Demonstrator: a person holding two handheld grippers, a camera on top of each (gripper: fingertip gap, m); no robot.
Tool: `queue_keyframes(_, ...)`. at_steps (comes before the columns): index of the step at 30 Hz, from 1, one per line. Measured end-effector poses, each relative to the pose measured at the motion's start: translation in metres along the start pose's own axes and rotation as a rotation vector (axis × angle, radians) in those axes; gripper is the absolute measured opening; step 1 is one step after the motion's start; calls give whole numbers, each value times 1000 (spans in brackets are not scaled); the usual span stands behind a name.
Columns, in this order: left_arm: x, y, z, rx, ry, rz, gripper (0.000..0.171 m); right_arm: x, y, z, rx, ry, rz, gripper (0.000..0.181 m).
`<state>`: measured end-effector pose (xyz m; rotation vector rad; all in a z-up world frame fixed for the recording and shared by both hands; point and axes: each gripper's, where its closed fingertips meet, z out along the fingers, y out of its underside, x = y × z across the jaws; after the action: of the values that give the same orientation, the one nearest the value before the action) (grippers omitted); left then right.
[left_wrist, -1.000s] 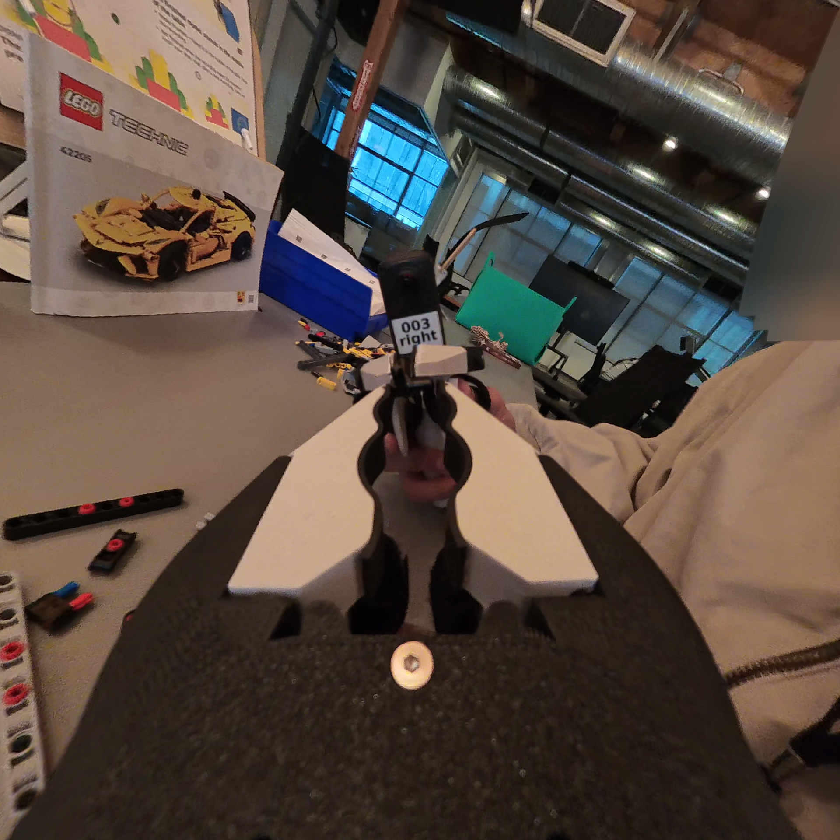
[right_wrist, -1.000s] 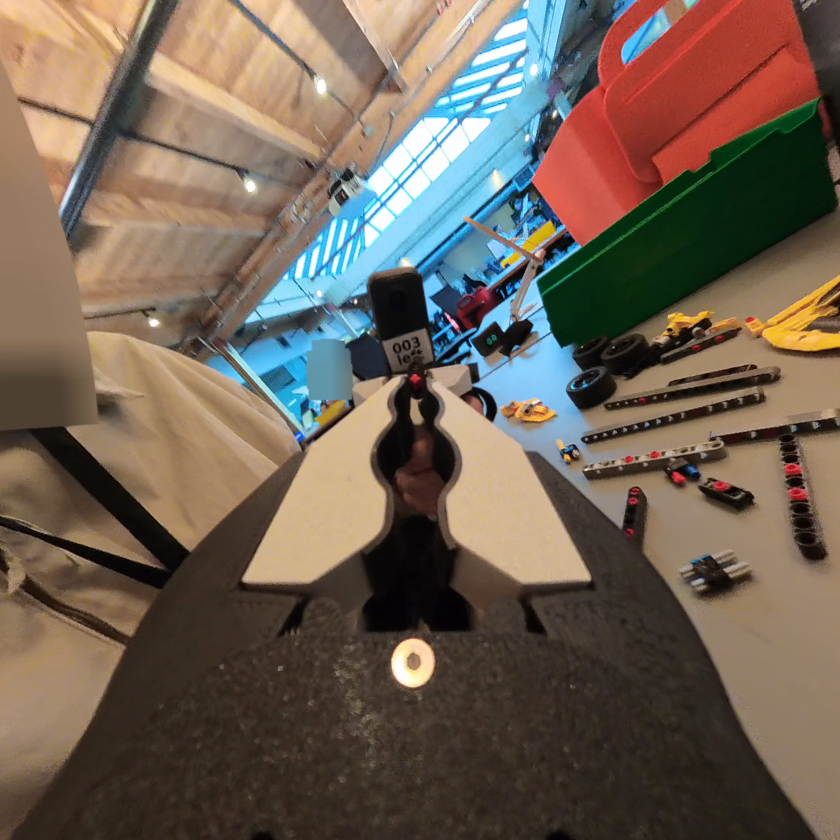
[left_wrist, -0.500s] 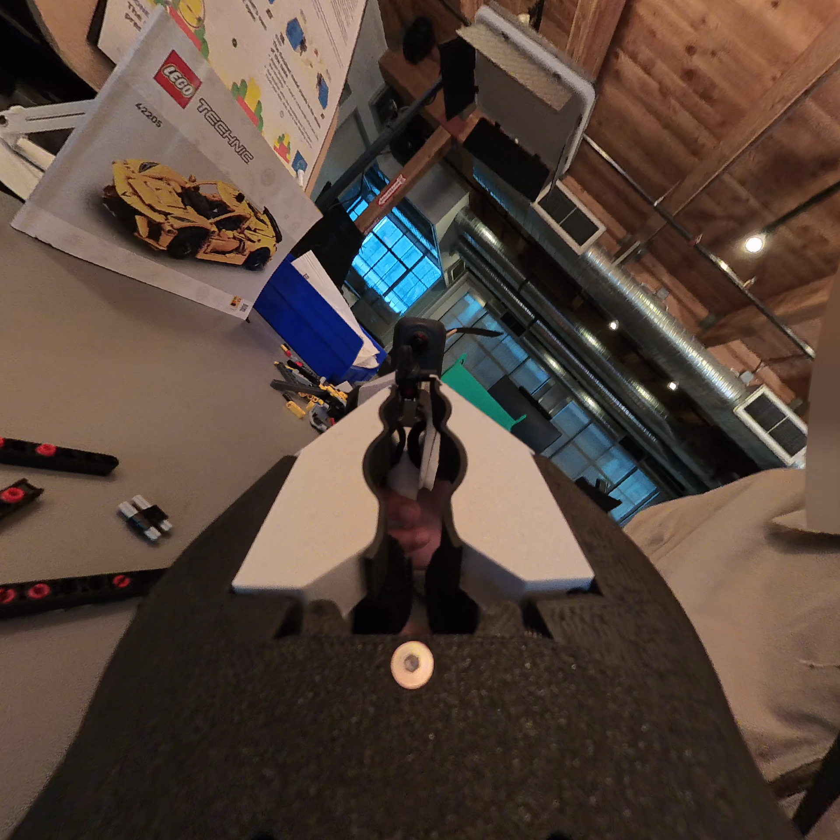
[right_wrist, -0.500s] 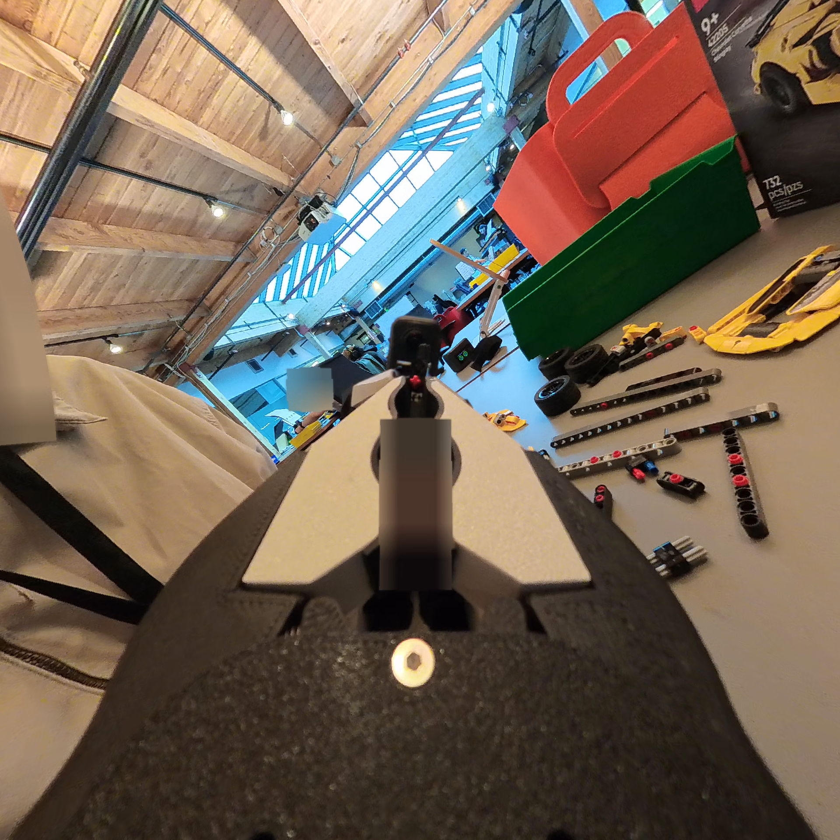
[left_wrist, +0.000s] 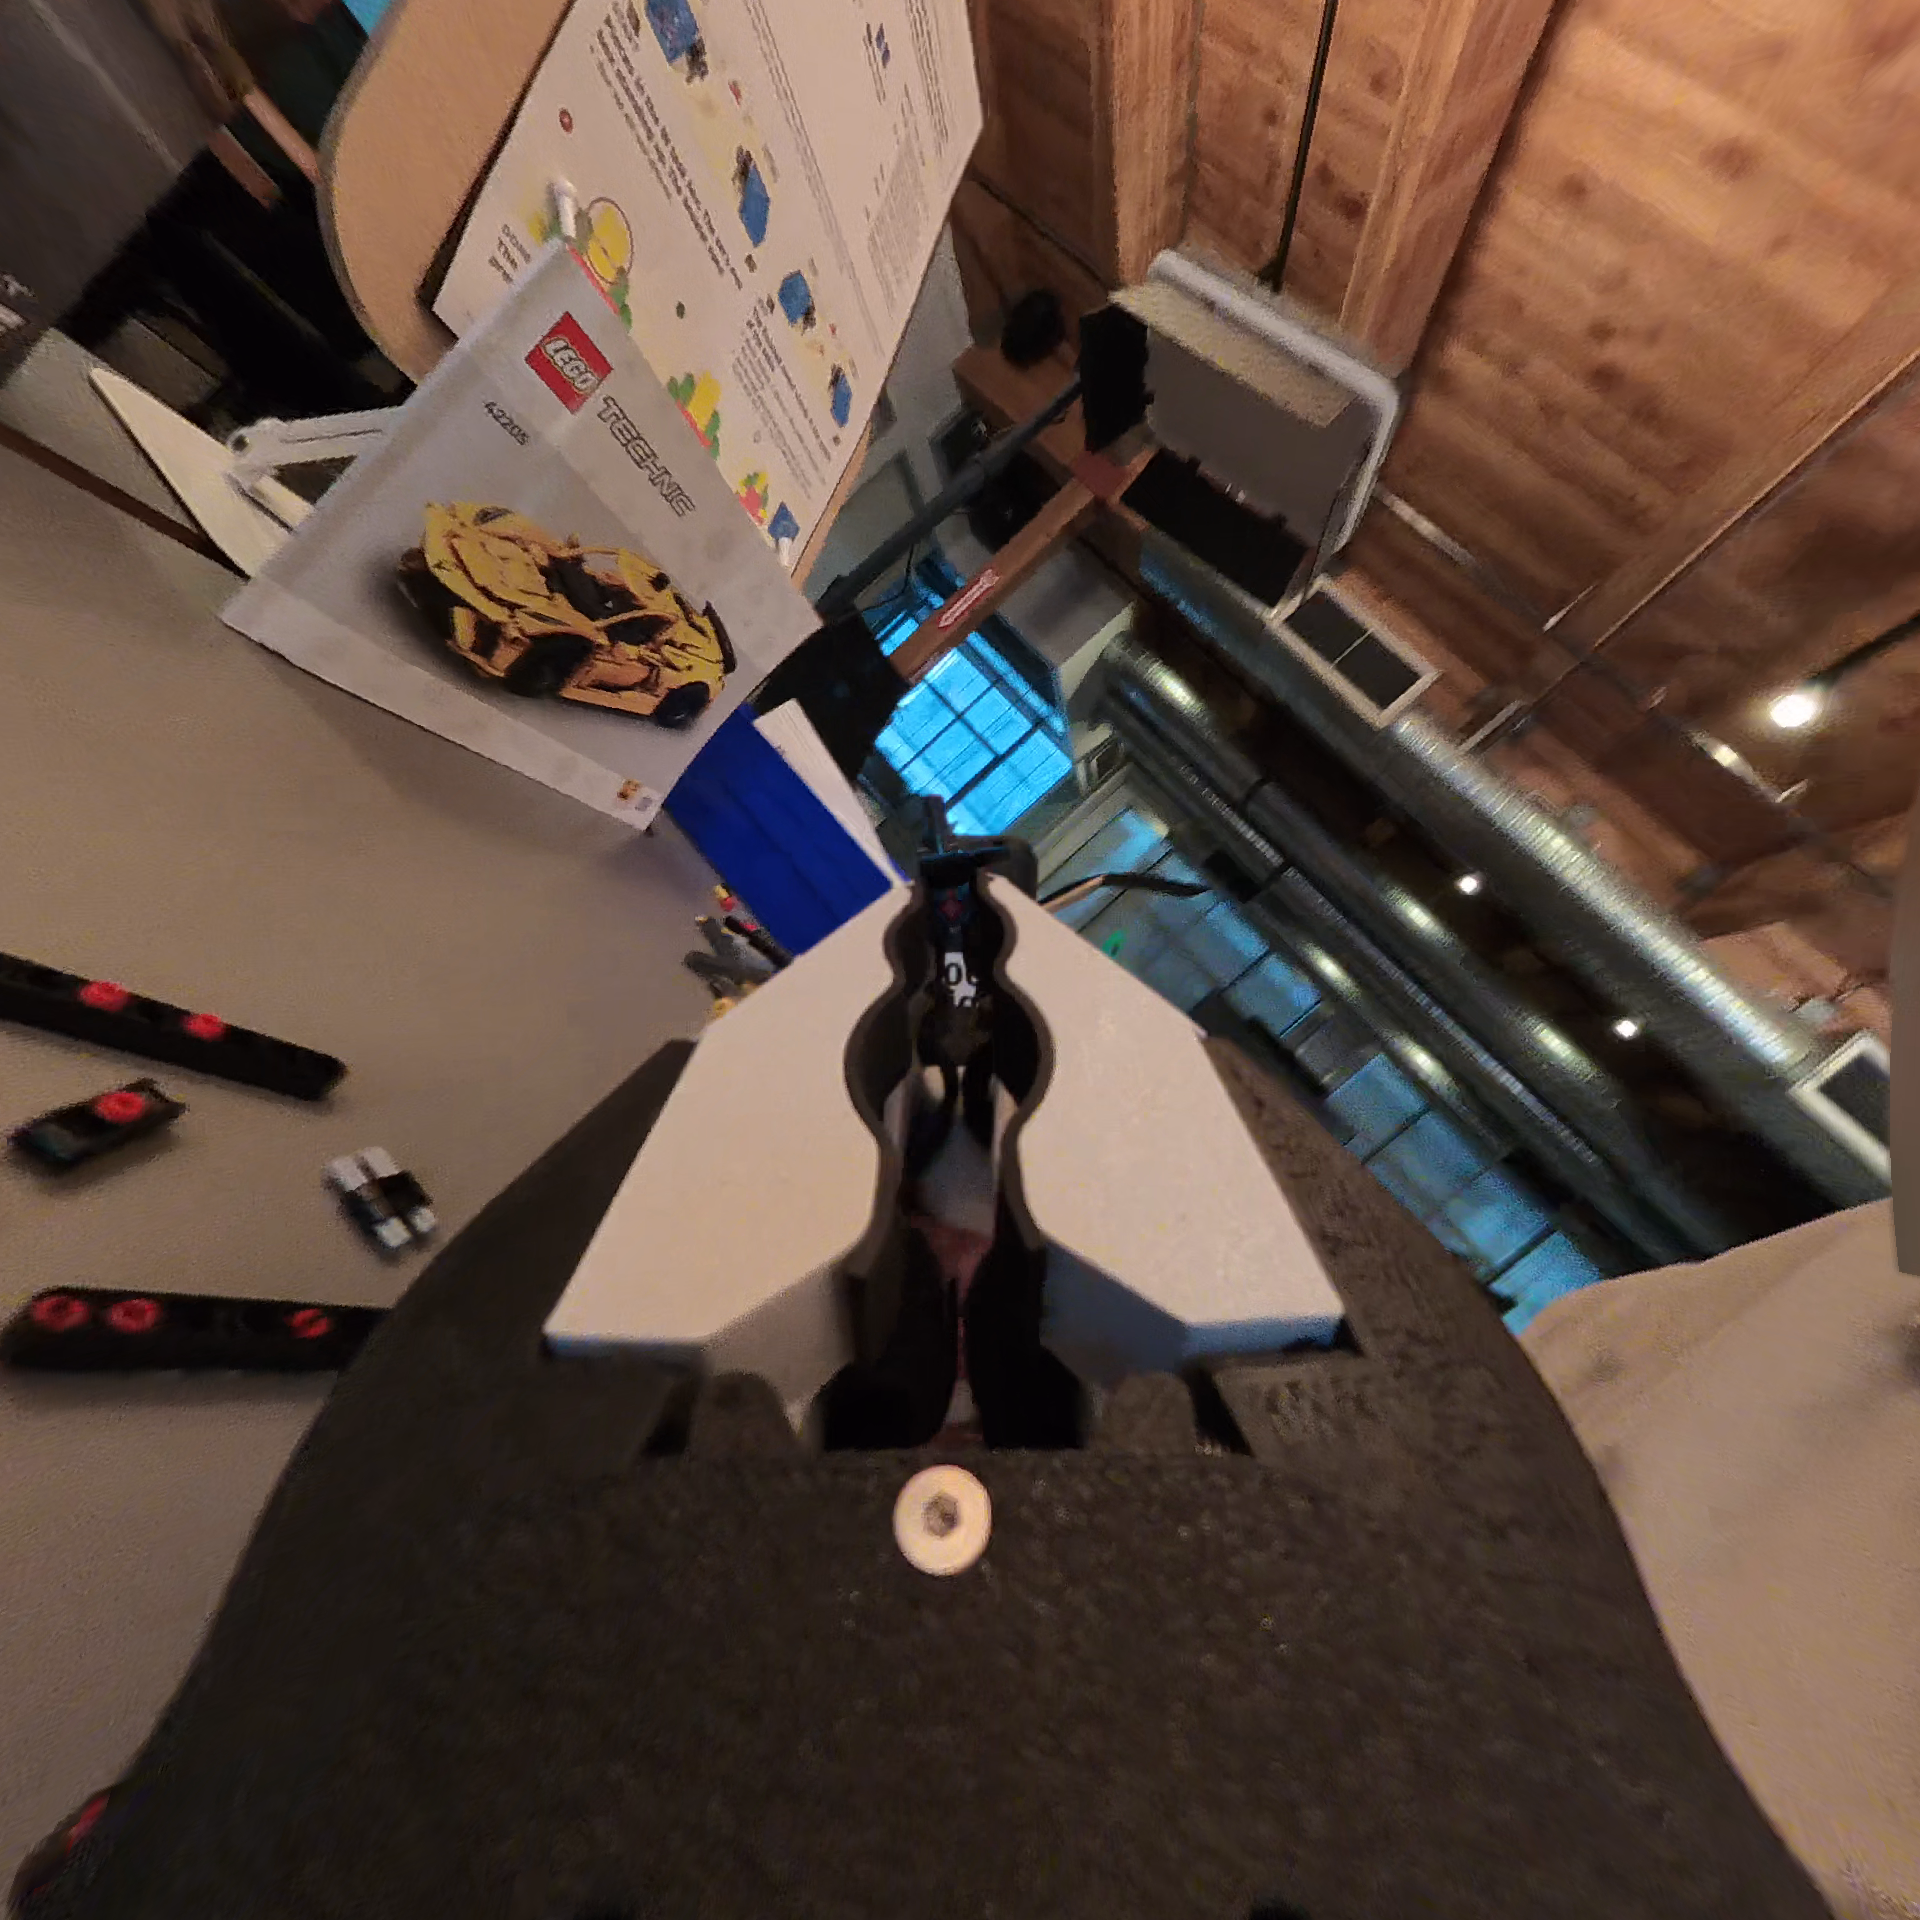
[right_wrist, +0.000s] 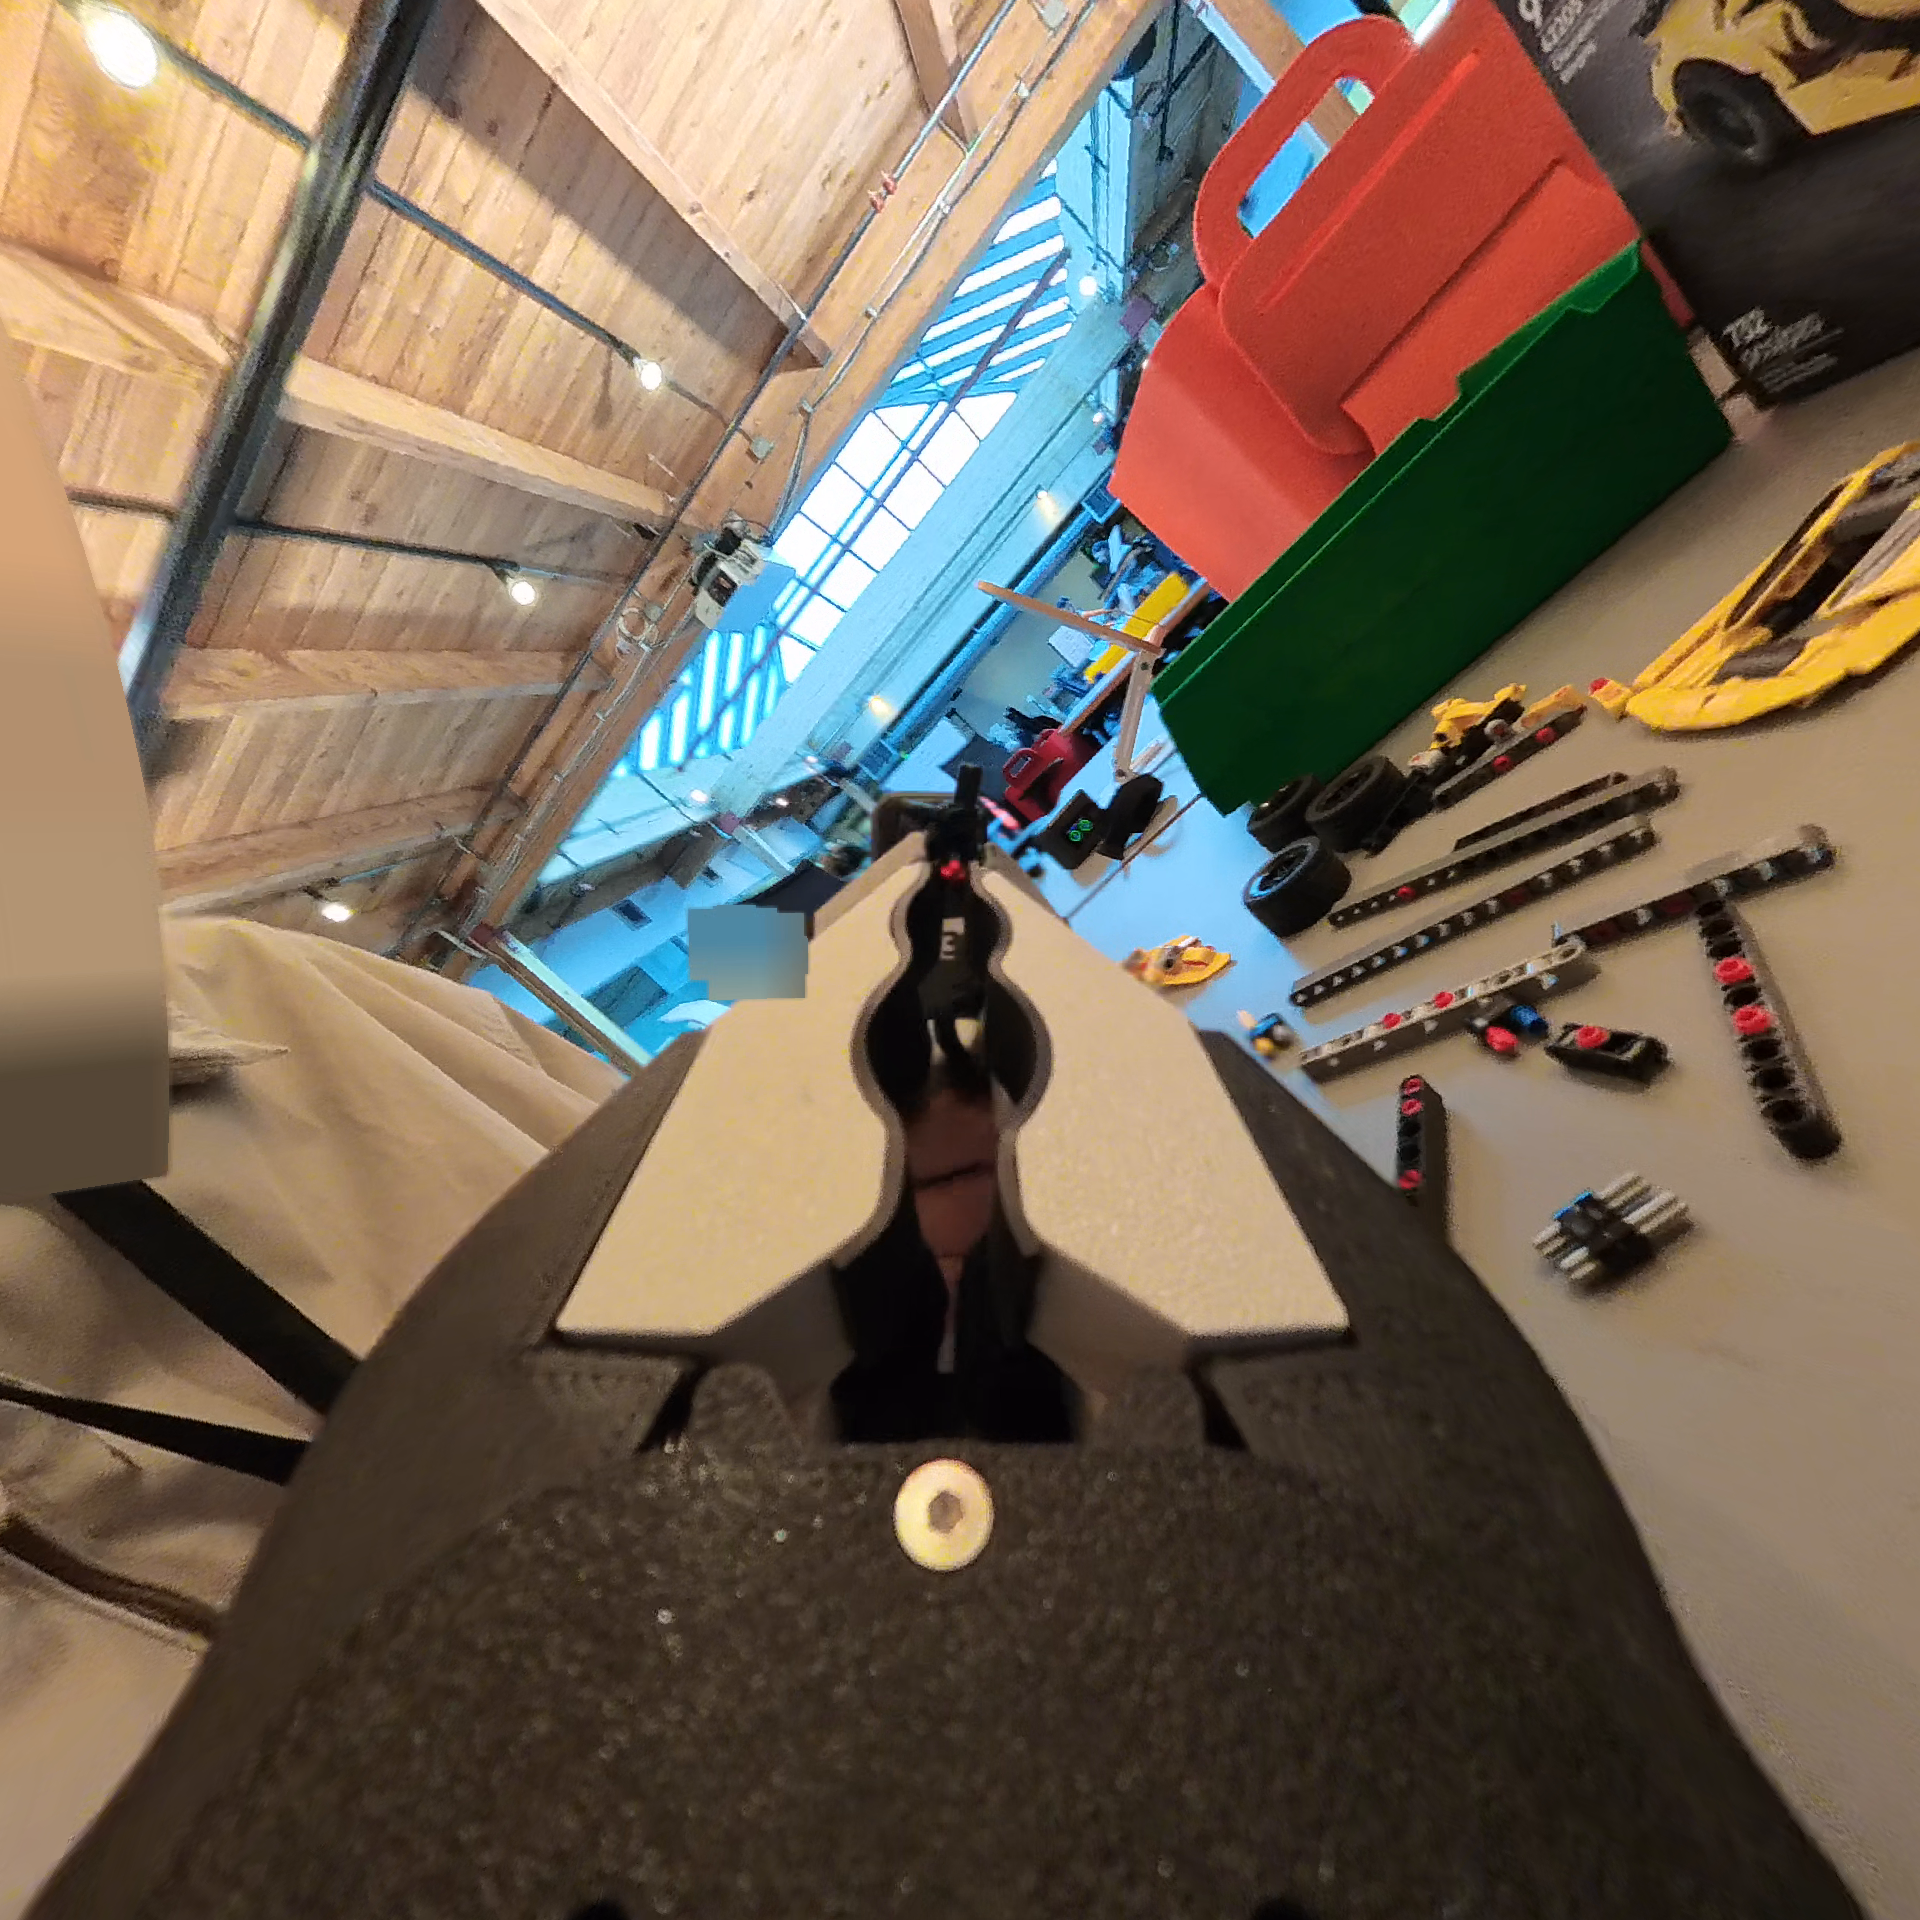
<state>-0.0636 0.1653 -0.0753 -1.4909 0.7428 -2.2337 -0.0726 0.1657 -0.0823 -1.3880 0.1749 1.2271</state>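
Both tongs closed, tips meeting mid-air.
Left gripper (left_wrist: 954, 891) & right gripper (right_wrist: 952, 854) pinch one small black piece (right_wrist: 958, 826) w/ red pin, above table (left_wrist: 312, 883).

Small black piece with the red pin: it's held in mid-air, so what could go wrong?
Pinched only at the right gripper's tips, the small black piece could slip and fall among the beams on the table. The left gripper meets it head-on; a misaligned push might twist it loose.
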Motion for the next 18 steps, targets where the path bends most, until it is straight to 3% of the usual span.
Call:
queue_keyframes(5,0,0,-2,-61,12,60,6,1,0,1,33,-41,143,2)
queue_keyframes(18,8,5,-2,-118,43,108,6,-6,-4,-3,-70,-11,-18,0)
